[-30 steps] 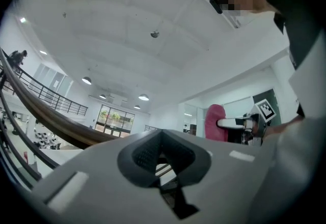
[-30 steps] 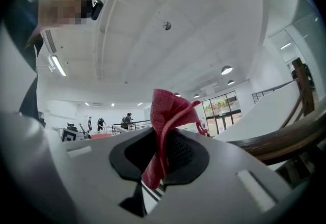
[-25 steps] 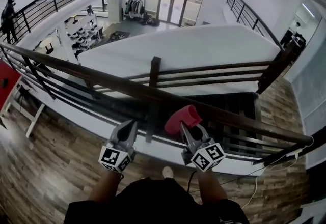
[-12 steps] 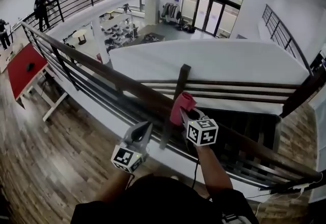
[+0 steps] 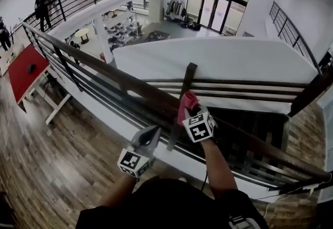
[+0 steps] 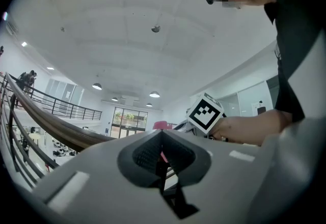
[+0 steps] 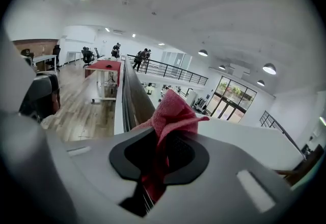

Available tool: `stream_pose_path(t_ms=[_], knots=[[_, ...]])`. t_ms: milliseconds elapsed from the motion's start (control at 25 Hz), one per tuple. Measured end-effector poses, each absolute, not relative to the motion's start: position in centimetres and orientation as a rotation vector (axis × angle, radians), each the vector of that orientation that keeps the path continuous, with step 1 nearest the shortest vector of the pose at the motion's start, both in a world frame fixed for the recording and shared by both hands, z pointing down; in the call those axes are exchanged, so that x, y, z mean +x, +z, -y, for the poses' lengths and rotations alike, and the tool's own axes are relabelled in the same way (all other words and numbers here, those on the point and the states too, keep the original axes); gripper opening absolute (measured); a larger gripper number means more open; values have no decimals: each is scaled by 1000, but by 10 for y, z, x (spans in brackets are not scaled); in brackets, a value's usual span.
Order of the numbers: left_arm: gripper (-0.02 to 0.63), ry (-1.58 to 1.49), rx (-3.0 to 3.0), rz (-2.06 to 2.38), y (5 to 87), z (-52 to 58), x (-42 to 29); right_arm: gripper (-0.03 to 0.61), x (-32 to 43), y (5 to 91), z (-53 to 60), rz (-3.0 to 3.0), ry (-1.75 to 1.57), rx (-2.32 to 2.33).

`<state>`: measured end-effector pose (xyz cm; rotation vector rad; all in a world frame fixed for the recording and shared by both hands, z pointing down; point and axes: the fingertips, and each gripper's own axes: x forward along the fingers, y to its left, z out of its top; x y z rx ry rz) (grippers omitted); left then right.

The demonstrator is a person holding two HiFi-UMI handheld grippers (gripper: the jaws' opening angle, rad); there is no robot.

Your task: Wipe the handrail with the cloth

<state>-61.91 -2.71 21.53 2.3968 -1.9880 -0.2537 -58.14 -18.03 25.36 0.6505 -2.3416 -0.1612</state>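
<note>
Fingers [image 7: 186,154] on the right gripper [image 5: 191,114] are clamped on the cloth [image 7: 173,113], squeezed nearly together with the fabric filling the gap. The cloth is pinkish red with a nubby terry texture. It's bunched into a crumpled peak that pokes up past the fingertips, and a darker fold hangs down between the pads. From the head view the cloth [image 5: 186,102] sits right on the handrail [image 5: 104,74], next to the dark upright post [image 5: 183,92]. The handrail is dark brown wood with a flat top, running off diagonally, with thin black bars below it. The left gripper [image 5: 151,133] hangs lower, off the rail, with its fingers [image 6: 178,154] closed on nothing. The only markings I can make out are the black-and-white square patterns on the cubes [image 5: 198,126].
</note>
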Motion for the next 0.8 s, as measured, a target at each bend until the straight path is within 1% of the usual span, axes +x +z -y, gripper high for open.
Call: stream_pose_path(t_ms=[280, 560, 800], knots=[[0, -262, 2445, 1855, 220, 30, -602, 44, -556, 252, 184, 2256, -201, 753], [0, -276, 2544, 1696, 219, 31, -580, 44, -528, 254, 187, 2209, -158, 874], [0, -256, 2578, 1649, 220, 38, -560, 44, -501, 254, 188, 2206, -138, 920]])
